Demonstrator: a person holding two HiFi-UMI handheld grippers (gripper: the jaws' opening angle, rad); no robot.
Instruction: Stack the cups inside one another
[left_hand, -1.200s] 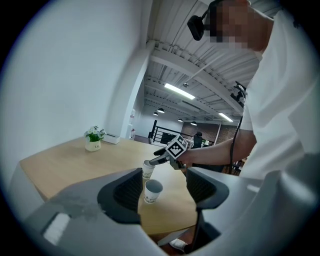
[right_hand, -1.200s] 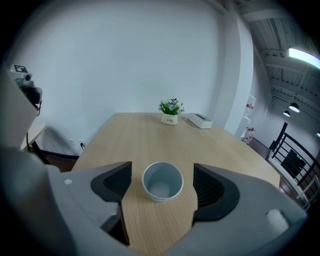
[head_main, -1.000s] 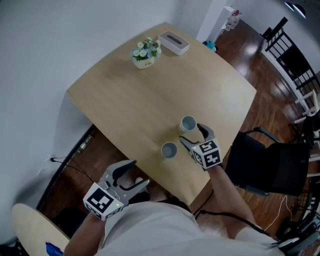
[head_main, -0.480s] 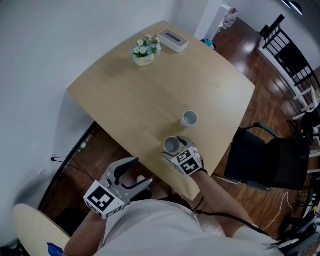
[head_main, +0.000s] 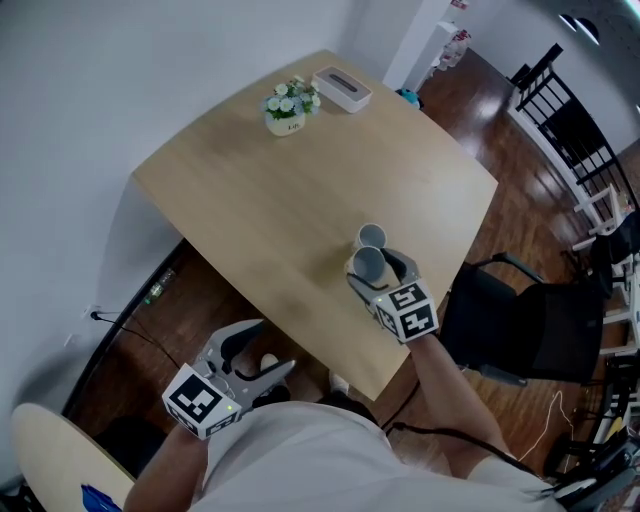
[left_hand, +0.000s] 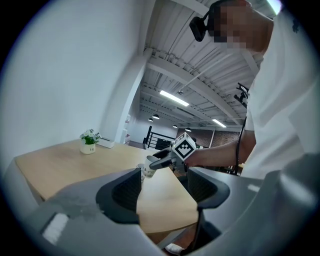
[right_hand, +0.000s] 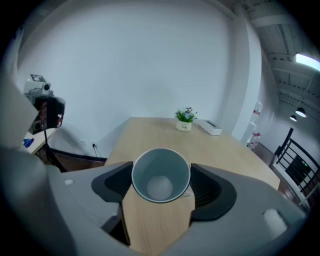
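Note:
Two pale grey cups are on the wooden table (head_main: 250, 180). One cup (head_main: 372, 236) stands upright on the tabletop. My right gripper (head_main: 380, 272) is shut on the other cup (head_main: 367, 263), holding it just in front of the standing one. In the right gripper view the held cup (right_hand: 161, 175) fills the gap between the jaws, mouth towards the camera, and it is empty. In the left gripper view the held cup (left_hand: 149, 165) looks tilted. My left gripper (head_main: 272, 347) hangs open with nothing in it, off the table below its near edge.
A small potted plant (head_main: 285, 106) and a flat white box (head_main: 342, 88) sit at the table's far corner. A black chair (head_main: 520, 325) stands to the right of the table. White wall lies left; black racks (head_main: 570, 120) stand far right.
My right gripper moved to the nearer cup, shut on it, and carried it up to the farther cup. The left gripper has barely moved.

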